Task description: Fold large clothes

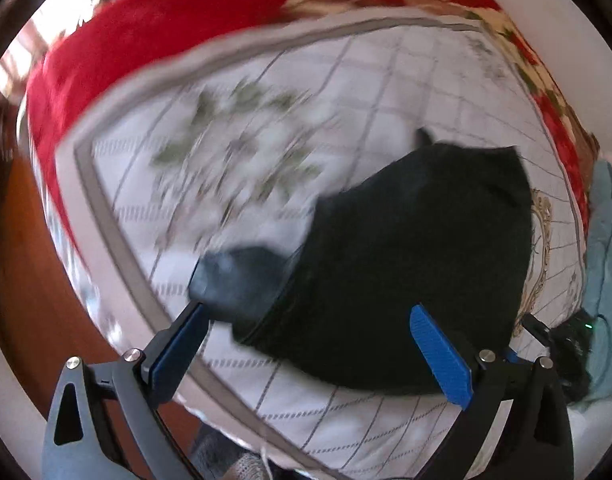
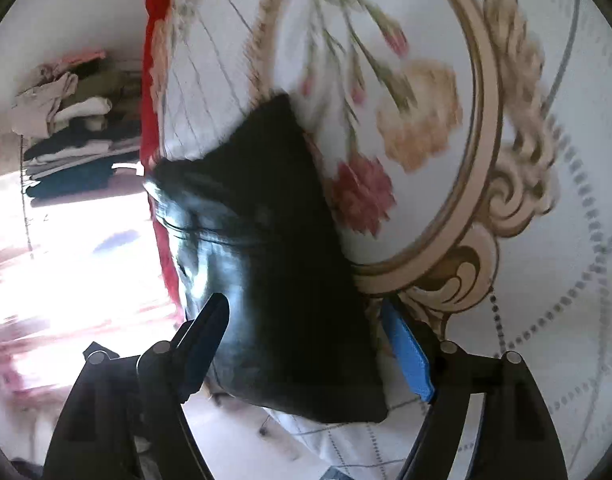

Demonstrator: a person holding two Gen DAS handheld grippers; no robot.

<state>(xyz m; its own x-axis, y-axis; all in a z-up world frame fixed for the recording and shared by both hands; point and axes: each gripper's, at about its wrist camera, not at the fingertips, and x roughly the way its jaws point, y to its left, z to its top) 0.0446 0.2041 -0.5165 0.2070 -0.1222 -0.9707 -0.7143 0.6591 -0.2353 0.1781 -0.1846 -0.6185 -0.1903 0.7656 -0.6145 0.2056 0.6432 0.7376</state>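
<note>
A black garment (image 1: 406,256) lies folded into a compact bundle on the white floral bedspread (image 1: 242,152). My left gripper (image 1: 306,320) is open, its blue-padded fingers (image 1: 438,352) wide apart above the near edge of the bundle, holding nothing. In the right wrist view the same black garment (image 2: 274,248) lies between the fingers of my right gripper (image 2: 306,320), which is open with its blue pad (image 2: 406,356) at the garment's right edge. The cloth is not pinched. Both views are motion-blurred.
A red floral blanket (image 1: 154,40) borders the bedspread at the far side. A teal cloth (image 1: 606,264) lies at the right. A stack of folded clothes (image 2: 74,140) sits at the left of the right wrist view. The bed's edge drops to a brown floor (image 1: 38,280).
</note>
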